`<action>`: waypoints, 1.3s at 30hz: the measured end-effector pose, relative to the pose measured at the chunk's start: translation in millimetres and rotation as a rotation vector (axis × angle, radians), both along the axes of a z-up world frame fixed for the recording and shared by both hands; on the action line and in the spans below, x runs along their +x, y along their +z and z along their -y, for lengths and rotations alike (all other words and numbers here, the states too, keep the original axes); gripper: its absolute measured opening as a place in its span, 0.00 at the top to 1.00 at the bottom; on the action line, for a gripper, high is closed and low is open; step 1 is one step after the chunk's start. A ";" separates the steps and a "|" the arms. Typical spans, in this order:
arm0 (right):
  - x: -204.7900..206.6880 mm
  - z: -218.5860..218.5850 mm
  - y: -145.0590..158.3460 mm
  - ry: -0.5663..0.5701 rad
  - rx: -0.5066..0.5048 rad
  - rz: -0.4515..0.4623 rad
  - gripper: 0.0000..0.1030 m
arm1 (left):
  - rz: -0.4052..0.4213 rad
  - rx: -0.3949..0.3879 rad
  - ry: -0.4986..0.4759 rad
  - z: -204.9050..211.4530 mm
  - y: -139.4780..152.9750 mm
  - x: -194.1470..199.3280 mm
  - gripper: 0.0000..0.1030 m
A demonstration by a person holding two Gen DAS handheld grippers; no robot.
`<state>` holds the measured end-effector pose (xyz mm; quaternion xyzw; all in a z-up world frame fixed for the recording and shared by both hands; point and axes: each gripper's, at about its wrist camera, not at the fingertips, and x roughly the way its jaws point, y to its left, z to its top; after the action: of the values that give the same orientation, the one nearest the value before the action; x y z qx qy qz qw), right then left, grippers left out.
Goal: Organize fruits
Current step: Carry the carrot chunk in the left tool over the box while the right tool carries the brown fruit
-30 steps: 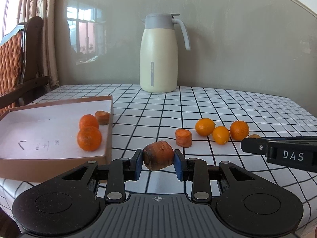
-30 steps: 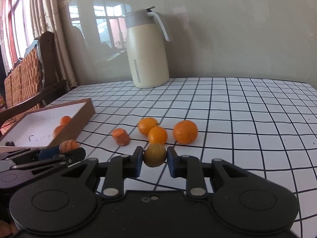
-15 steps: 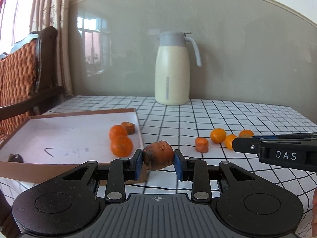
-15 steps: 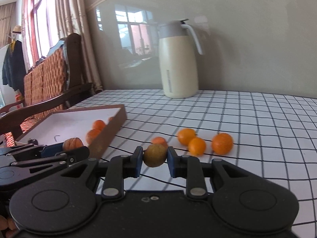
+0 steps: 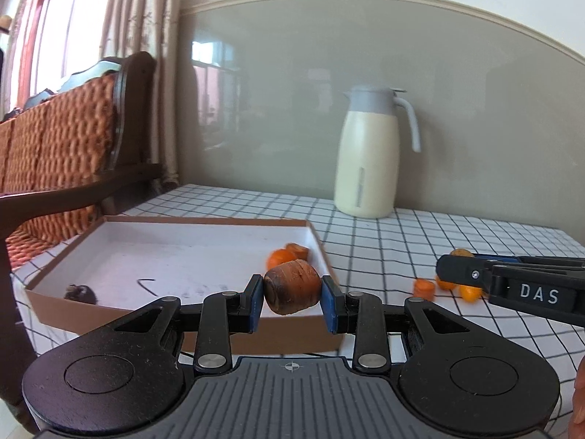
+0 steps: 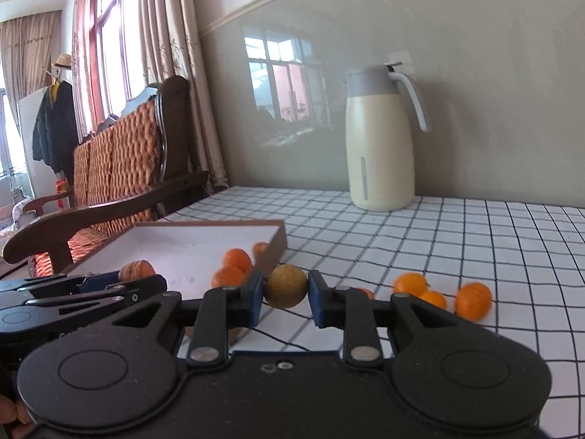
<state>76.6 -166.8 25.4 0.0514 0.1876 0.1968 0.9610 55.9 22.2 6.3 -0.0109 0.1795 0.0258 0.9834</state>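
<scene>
Black plastic left gripper (image 5: 292,291) angled slightly down toward the table, blue pads clamped on both ends of a stubby carrot chunk (image 5: 291,287), brownish-orange, ridged skin, one end dark. Chunk is held in the air in front of the near wall of the cardboard box (image 5: 182,219), over its near right corner.

Right gripper (image 6: 285,287), same black build, also tilted a little down, jaws pinched tight on a small round yellow-green fruit (image 6: 286,286), dull matte peel. It hangs just past the box's right corner, above the tablecloth (image 6: 438,226). In the left wrist view the right gripper pokes in from the right edge, lettered "DAS". In the right wrist view the left gripper sits low left with the carrot chunk showing between its tips.

Box: shallow, brown card walls, white floor with pen marks, open top. Inside, two oranges (image 6: 234,265) and a carrot piece (image 5: 298,250) bunched at the right side; a small dark lump (image 5: 80,292) near the front left corner. Most of the floor is bare.

Loose on the cloth right of the box: three small glossy oranges (image 6: 473,300) close together, plus a short carrot slice (image 5: 424,288) beside them. Cloth is white with a thin black grid, with open cloth between the box and the fruit cluster.

Cream thermos jug (image 5: 367,153) with grey lid and handle stands at the back by the glossy grey wall, well apart from everything. Woven-back wooden chair (image 5: 62,146) to the left of the table edge, curtains behind it.
</scene>
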 end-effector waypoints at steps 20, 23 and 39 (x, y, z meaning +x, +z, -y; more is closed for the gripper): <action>20.2 -47.2 13.7 0.033 0.042 0.076 0.83 | 0.041 0.006 0.159 -63.4 17.7 11.3 0.68; 22.6 -53.7 14.5 0.034 0.046 0.084 0.83 | 0.041 0.007 0.187 -76.0 18.0 13.9 0.67; 37.0 -83.9 7.6 0.049 0.031 0.087 0.83 | 0.048 0.000 0.296 -117.0 13.7 28.5 0.67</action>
<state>113.5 -82.9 32.9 0.0530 0.1438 0.2251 0.9622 84.4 139.3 20.0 -0.0378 0.1524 0.1702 0.9728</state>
